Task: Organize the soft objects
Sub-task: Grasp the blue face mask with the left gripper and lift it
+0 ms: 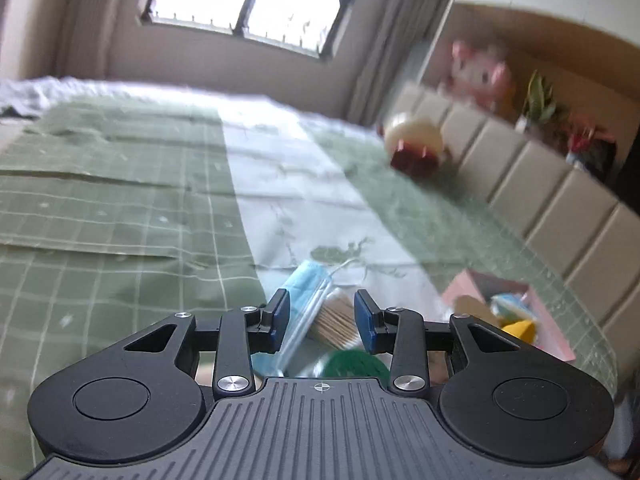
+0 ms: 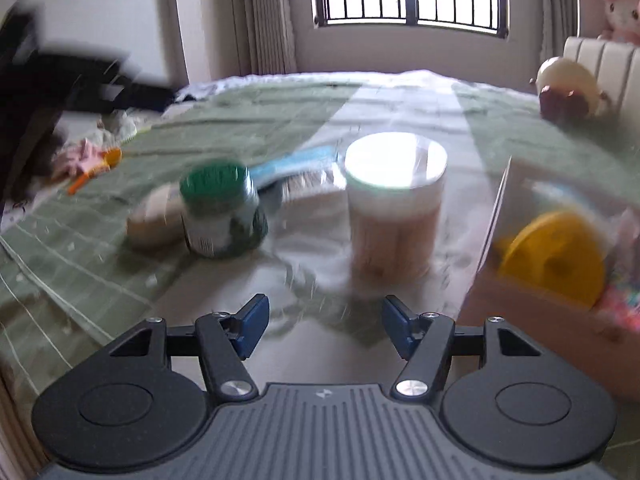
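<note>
My left gripper (image 1: 323,318) hangs open over a blue face mask in clear wrap (image 1: 306,288), a tub of cotton swabs (image 1: 334,322) and a green-lidded jar (image 1: 354,364); nothing is pressed between its pads. My right gripper (image 2: 324,328) is open and empty, low over the bed. Ahead of it stand the swab tub (image 2: 394,208) and the green-lidded jar (image 2: 220,208), with a beige roll (image 2: 154,220) beside the jar and the mask (image 2: 296,164) behind. A cream and red plush toy (image 2: 568,88) lies by the headboard. The picture is blurred.
A pink box (image 1: 548,320) on the bed's right holds a yellow item (image 2: 556,260) and other soft things. A pink plush (image 2: 620,8) sits on the shelf behind the padded headboard (image 1: 540,200). Small pink and orange items (image 2: 88,160) lie far left beside a dark blurred shape (image 2: 60,80).
</note>
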Action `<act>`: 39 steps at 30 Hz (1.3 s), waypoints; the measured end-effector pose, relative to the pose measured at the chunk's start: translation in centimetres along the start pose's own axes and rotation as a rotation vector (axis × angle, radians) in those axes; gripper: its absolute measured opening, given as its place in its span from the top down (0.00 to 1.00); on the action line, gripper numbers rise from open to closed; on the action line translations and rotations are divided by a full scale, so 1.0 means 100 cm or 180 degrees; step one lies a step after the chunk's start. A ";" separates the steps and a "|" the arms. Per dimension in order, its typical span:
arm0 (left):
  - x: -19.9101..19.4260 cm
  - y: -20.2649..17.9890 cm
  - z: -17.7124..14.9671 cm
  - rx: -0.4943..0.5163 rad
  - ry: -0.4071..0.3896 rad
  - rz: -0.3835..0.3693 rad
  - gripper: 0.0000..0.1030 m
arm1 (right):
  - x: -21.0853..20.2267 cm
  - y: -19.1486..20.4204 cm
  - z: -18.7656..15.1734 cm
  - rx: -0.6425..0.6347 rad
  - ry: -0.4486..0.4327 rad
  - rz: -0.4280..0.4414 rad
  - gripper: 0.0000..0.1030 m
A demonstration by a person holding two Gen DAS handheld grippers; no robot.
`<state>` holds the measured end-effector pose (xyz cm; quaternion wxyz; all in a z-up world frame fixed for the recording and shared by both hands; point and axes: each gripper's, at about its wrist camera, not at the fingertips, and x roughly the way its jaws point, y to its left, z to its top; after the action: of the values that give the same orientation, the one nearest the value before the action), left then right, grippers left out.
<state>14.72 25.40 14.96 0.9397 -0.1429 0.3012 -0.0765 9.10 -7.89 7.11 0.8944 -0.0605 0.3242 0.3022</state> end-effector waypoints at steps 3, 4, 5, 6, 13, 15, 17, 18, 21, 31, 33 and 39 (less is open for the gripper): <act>0.049 0.007 0.022 0.0065 0.0420 -0.0056 0.62 | 0.008 0.002 -0.014 -0.0047 -0.0016 0.0014 0.39; 0.064 0.008 0.027 0.0100 0.0516 -0.0051 0.62 | 0.010 0.002 -0.017 -0.0060 -0.0011 0.0035 0.39; 0.077 0.007 0.030 0.0154 0.0597 -0.0041 0.62 | 0.011 0.000 -0.020 -0.0070 -0.0005 0.0062 0.39; 0.089 0.005 0.032 0.0221 0.0684 -0.0021 0.62 | 0.010 -0.002 -0.020 -0.0062 -0.0010 0.0101 0.39; 0.168 0.004 0.025 0.0489 0.1331 0.0133 0.62 | 0.014 -0.014 -0.026 0.0085 -0.0029 0.0287 0.38; 0.182 0.006 0.022 0.0602 0.1418 0.0311 0.58 | 0.014 -0.015 -0.027 0.0109 -0.0035 0.0314 0.37; 0.189 0.008 0.020 0.0718 0.1372 0.0479 0.50 | 0.015 -0.018 -0.027 0.0147 -0.0037 0.0354 0.37; 0.191 0.009 0.019 0.0763 0.1339 0.0599 0.50 | 0.016 -0.018 -0.027 0.0172 -0.0039 0.0374 0.36; 0.200 0.014 0.010 0.0882 0.1413 0.0724 0.48 | 0.016 -0.022 -0.027 0.0235 -0.0044 0.0421 0.36; 0.161 0.037 0.026 0.0085 0.1017 0.0419 0.86 | 0.018 -0.018 -0.027 0.0205 -0.0025 0.0394 0.34; 0.135 0.042 0.028 0.0012 0.0806 0.0428 0.86 | 0.019 -0.016 -0.026 0.0169 0.0002 0.0387 0.32; 0.034 0.056 0.007 -0.0105 0.0281 0.0570 0.86 | 0.021 -0.001 -0.012 -0.0093 0.0182 0.0220 0.31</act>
<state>18.15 30.07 11.91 0.9261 -0.1274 0.3551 0.0065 9.78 -7.30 4.86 0.8728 -0.0710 0.3470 0.3358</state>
